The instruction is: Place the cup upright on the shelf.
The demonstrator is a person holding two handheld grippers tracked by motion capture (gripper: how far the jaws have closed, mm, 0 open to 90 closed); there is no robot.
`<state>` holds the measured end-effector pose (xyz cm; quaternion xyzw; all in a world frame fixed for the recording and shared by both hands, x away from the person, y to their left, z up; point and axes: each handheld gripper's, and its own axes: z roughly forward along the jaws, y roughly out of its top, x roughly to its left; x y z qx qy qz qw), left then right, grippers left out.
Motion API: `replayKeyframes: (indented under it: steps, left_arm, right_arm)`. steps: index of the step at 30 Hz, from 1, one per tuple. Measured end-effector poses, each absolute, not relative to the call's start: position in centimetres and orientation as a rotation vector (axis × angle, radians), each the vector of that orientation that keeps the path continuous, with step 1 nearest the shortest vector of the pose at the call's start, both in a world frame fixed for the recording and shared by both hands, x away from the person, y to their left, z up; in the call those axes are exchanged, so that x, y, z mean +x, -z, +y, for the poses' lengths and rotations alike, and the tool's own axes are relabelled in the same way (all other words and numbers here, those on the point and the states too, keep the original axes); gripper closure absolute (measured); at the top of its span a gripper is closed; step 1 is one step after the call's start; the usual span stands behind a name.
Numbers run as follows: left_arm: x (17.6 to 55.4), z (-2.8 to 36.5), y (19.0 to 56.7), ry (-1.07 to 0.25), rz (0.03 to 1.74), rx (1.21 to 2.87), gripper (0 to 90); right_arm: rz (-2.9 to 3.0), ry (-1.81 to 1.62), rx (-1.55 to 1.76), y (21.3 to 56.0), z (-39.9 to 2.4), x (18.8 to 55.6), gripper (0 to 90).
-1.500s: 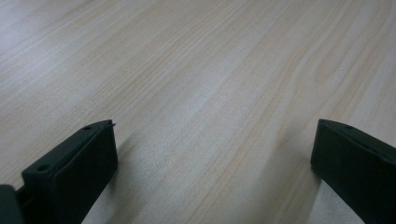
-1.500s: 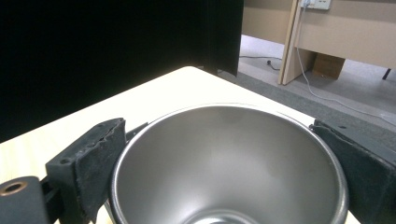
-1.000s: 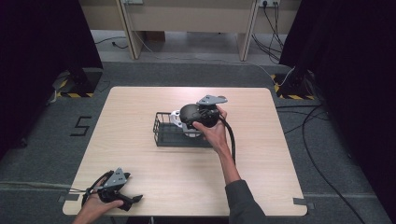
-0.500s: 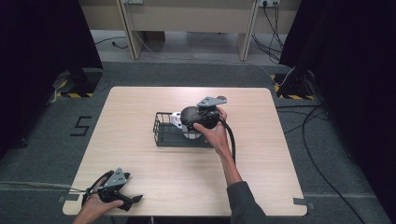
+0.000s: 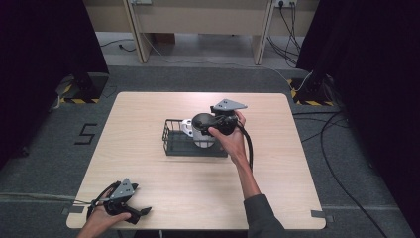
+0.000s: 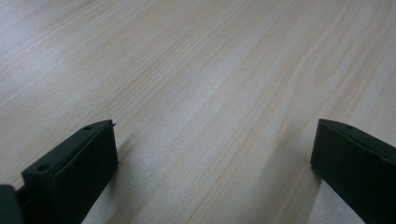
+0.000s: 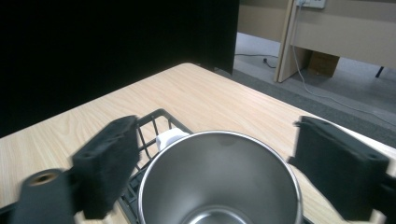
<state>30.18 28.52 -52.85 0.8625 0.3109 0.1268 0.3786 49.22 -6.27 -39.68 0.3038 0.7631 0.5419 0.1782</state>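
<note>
A black wire basket (image 5: 173, 141) stands mid-table. In it a shiny steel cup (image 7: 219, 182) stands upright, and a small white object (image 7: 170, 136) lies just behind it. My right gripper (image 7: 217, 126) hovers over the cup's mouth, open, one jaw on each side of the rim and neither touching it. Seen from the high view, the right gripper (image 5: 204, 125) hangs over the basket's right half, covering most of the cup (image 5: 202, 141). My left gripper (image 5: 142, 212) rests open at the table's near left corner, with bare wood between its jaws (image 6: 212, 126).
The wooden table (image 5: 148, 109) has free room to the left, right and front of the basket. A cable (image 5: 249, 146) trails from the right gripper along the forearm. Desk legs and floor cables lie beyond the far edge.
</note>
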Motion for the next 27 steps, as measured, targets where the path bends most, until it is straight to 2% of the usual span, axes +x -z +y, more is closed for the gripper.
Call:
replayKeyframes:
  steps: [1, 27]
  left_arm:
    - [30.2, 28.5, 52.8, -0.323, 0.794, 2.206, 0.0]
    - [30.1, 28.6, 52.9, -0.327, 0.794, 2.205, 0.0]
  right_arm:
    - [2.156, -1.535, 0.864, 39.7, -6.4, 49.2, 14.3]
    - [2.123, -1.550, 0.851, 39.4, -8.6, 44.6, 15.2]
